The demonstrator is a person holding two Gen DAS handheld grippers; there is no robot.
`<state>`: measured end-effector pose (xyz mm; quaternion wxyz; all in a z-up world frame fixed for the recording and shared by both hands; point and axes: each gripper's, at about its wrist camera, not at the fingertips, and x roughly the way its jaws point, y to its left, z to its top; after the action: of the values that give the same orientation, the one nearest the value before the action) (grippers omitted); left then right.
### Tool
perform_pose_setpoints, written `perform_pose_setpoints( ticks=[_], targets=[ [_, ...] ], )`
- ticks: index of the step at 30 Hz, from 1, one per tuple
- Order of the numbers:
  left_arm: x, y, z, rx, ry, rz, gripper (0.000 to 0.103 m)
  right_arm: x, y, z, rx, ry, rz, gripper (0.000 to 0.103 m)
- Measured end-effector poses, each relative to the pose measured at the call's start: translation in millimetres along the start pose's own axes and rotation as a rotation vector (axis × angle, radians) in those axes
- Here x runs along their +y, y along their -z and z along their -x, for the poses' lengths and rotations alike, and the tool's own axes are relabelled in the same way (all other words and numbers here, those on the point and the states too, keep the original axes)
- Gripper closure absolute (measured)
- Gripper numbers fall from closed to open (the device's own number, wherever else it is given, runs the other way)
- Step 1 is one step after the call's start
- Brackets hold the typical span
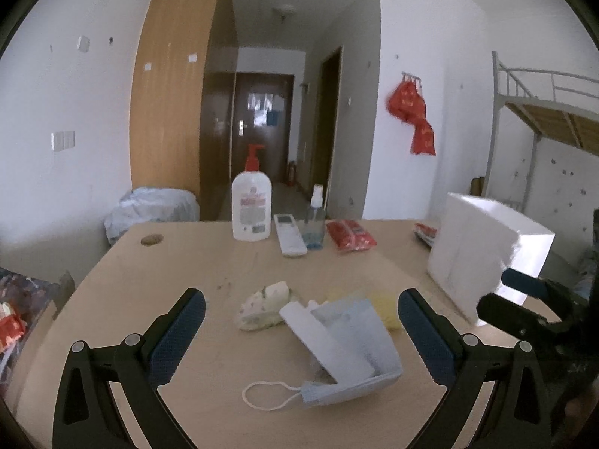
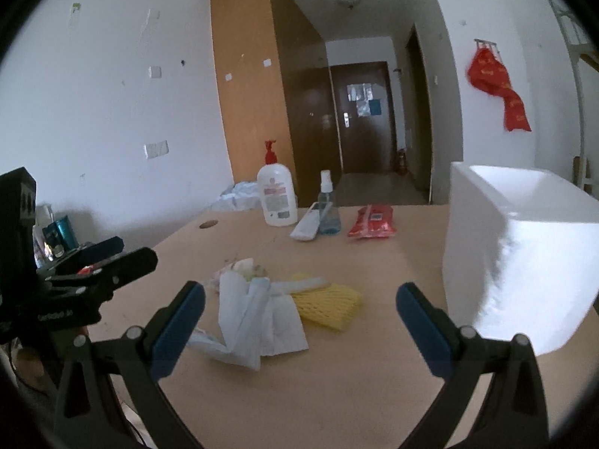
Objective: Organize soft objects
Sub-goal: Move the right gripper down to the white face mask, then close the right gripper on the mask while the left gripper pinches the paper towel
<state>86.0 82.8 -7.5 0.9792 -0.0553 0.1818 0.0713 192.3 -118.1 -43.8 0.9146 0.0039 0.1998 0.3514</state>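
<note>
The soft things lay heaped at lower centre of both views: face masks (image 1: pixel 348 340), a yellow foam net (image 2: pixel 329 305) and a small patterned cloth (image 1: pixel 262 305), all on the tabletop (image 1: pixel 187 262). I judged nothing sorted yet; the white foam box (image 2: pixel 505 247) at the right edge looked empty as far as I could see into it, and is likely where they go. My left claw (image 1: pixel 301 336) stood wide apart around the masks, gripping nothing. My right claw (image 2: pixel 299 331) was likewise apart and empty. Bottles (image 1: pixel 251 205) stood at upper centre.
</note>
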Motion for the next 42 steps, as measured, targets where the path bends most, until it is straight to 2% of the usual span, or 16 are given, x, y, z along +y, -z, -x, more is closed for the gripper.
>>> perform_pose_setpoints(
  ticks=[7, 18, 26, 28, 30, 32, 34, 36, 38, 42],
  targets=[
    [12, 10, -14, 0.065, -0.005, 0.005, 0.000, 3, 1, -27, 0.085, -0.011, 0.030, 0.000],
    [39, 18, -33, 0.127, -0.066, 0.048, 0.000, 22, 6, -54, 0.185, -0.066, 0.068, 0.000],
    [49, 27, -49, 0.163, -0.030, 0.081, 0.000, 32, 11, -78, 0.274, -0.049, 0.097, 0.001],
    [49, 28, -52, 0.170, -0.024, 0.082, 0.000, 30, 12, -84, 0.297, -0.046, 0.087, 0.012],
    [51, 28, -56, 0.177, -0.018, 0.088, 0.000, 26, 14, -92, 0.331, -0.047, 0.073, 0.032],
    [51, 28, -59, 0.184, -0.011, 0.090, 0.000, 24, 17, -98, 0.362, -0.041, 0.063, 0.043],
    [52, 28, -62, 0.188, -0.013, 0.087, 0.000, 22, 20, -99, 0.379, -0.053, 0.047, 0.049],
    [55, 28, -63, 0.186, -0.016, 0.089, 0.000, 19, 22, -103, 0.401, -0.085, 0.016, 0.073],
    [57, 29, -66, 0.188, -0.017, 0.101, 0.000, 17, 24, -105, 0.415, -0.091, 0.003, 0.083],
    [59, 31, -71, 0.195, -0.023, 0.104, 0.000, 17, 29, -101, 0.417, -0.101, -0.004, 0.090]
  ],
)
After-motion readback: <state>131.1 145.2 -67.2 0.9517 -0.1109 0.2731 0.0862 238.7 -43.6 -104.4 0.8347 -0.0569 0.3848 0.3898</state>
